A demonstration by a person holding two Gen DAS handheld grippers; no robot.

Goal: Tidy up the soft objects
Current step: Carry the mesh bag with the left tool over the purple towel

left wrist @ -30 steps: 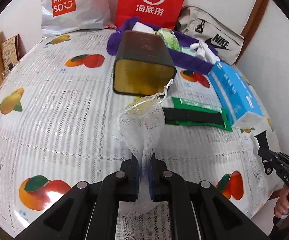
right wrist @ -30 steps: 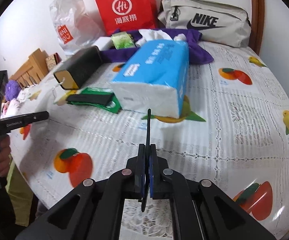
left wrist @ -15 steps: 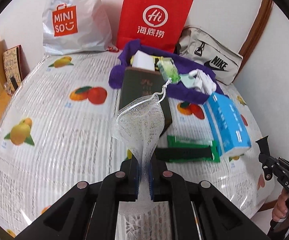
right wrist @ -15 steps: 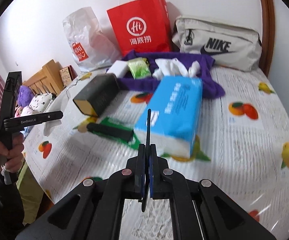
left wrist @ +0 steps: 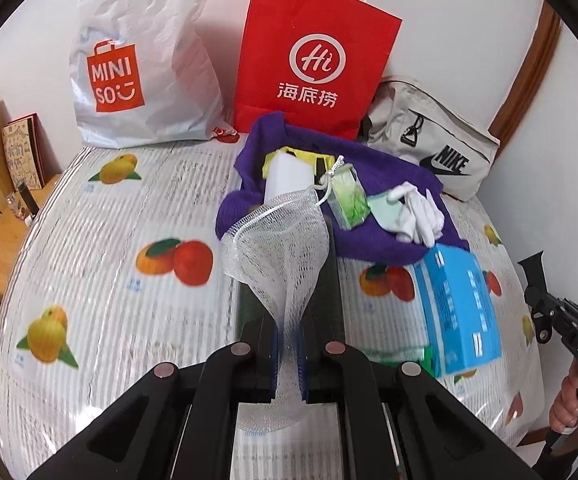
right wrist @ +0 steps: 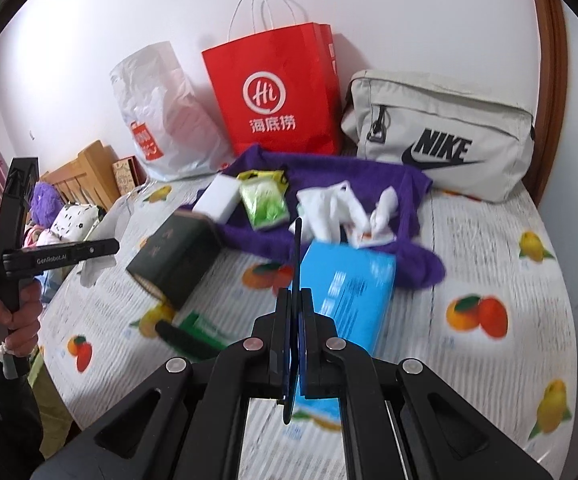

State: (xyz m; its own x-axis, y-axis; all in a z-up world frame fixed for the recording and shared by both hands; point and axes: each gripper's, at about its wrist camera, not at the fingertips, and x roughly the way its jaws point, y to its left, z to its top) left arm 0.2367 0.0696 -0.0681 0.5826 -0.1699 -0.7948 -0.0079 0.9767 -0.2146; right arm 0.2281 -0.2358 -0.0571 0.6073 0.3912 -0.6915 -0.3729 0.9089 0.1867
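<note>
My left gripper (left wrist: pixel 287 344) is shut on a white mesh net bag (left wrist: pixel 281 248) and holds it up above the table. My right gripper (right wrist: pixel 296 320) is shut on a thin dark flat strip (right wrist: pixel 297 256) that stands on edge between the pads. A purple cloth (left wrist: pixel 369 240) lies at the back with a white sponge block (left wrist: pixel 289 176), a green packet (left wrist: pixel 347 200) and white gloves (left wrist: pixel 417 216) on it. The cloth also shows in the right wrist view (right wrist: pixel 369 184).
A blue tissue pack (left wrist: pixel 457 312), a dark tin box (right wrist: pixel 177 264) and a green-and-black flat item (right wrist: pixel 193 332) lie on the fruit-print tablecloth (left wrist: pixel 109 280). A red paper bag (left wrist: pixel 313 64), a Miniso plastic bag (left wrist: pixel 137 64) and a grey Nike bag (right wrist: pixel 441 136) stand along the wall.
Both grippers have risen and pulled back from the table. The net bag has lifted clear of the tin box and now hangs in front of the purple cloth.
</note>
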